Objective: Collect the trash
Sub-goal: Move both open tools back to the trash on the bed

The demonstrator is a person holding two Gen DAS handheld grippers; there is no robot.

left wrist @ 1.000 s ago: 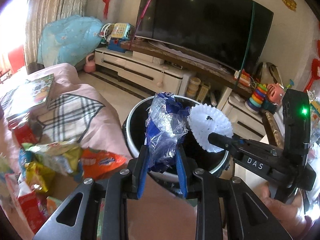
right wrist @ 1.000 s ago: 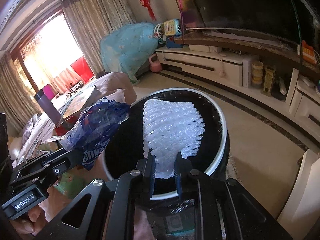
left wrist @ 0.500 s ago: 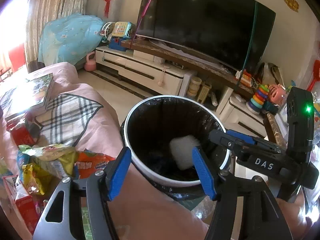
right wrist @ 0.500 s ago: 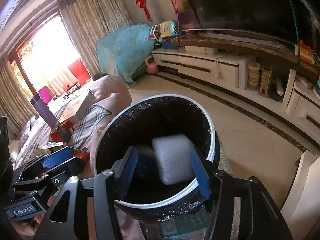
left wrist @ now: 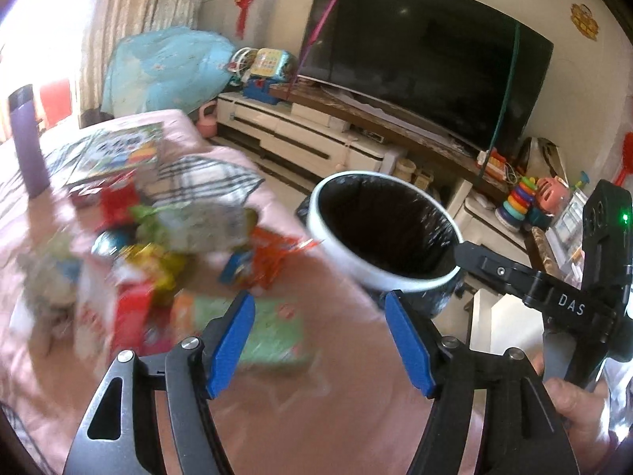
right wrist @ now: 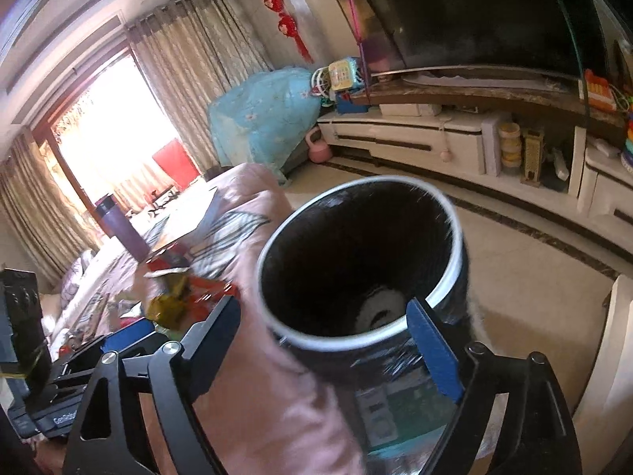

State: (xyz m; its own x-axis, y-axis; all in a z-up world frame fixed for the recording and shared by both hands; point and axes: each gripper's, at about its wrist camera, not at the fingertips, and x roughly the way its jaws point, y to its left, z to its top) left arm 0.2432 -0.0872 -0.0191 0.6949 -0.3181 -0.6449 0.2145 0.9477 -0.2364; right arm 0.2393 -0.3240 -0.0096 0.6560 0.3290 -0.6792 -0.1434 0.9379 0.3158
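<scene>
The trash bin (left wrist: 348,255), white-rimmed with a black liner, stands beside the pink-covered table. In the right wrist view the bin (right wrist: 455,237) holds a white piece of trash (right wrist: 379,308) at its bottom. My left gripper (left wrist: 320,340) hangs over the pink cover to the bin's left, jaws opening, nothing between them. A blurred heap of snack wrappers (left wrist: 158,245) lies just ahead of it on the left. My right gripper (right wrist: 328,336) sits at the bin's near rim, jaws opening wide and empty. It also shows as the black right gripper (left wrist: 514,277) in the left wrist view.
A purple bottle (left wrist: 25,138), a picture book (left wrist: 118,154) and a checked cloth (left wrist: 205,178) lie farther back on the pink cover. A white TV cabinet (right wrist: 415,138) with a large TV (left wrist: 427,63) and stacked toys (left wrist: 518,202) lines the far wall. Tiled floor (right wrist: 534,269) surrounds the bin.
Both grippers opened and let go: the blue wrapper and the white foam piece dropped into the bin. My left gripper then swung left toward the wrapper heap; the right drew back slightly.
</scene>
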